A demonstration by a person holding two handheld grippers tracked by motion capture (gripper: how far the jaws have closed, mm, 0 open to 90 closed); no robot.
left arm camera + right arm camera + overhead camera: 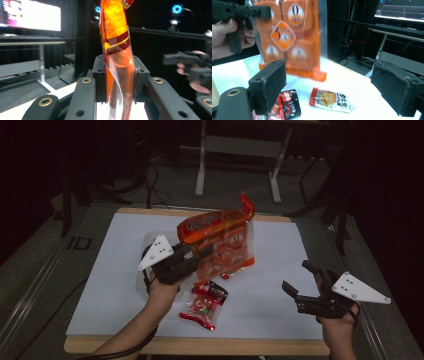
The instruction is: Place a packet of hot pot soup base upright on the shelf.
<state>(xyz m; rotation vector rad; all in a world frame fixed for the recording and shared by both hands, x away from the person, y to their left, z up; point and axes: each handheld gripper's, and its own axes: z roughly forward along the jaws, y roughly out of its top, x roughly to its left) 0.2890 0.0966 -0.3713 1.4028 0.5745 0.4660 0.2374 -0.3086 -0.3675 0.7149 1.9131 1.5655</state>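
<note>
A large orange bag of snack packs (220, 240) hangs in the air above the white tabletop (115, 290). My left gripper (201, 254) is shut on the bag's edge, and in the left gripper view the bag (116, 50) is pinched between the pads of that gripper (119, 80). My right gripper (296, 276) stands open at the right, near the front edge, with nothing between its jaws. In the right gripper view its wide-apart jaws (334, 87) frame the hanging bag (289, 37) and the left gripper (242, 12) behind it.
Small packets lie under the bag: a black and red one (212, 291), a red one (200, 312) nearer the front, and a white and red one (332, 100). A clear plastic piece (147, 242) lies behind the left hand. A wooden rim (200, 345) borders the tabletop.
</note>
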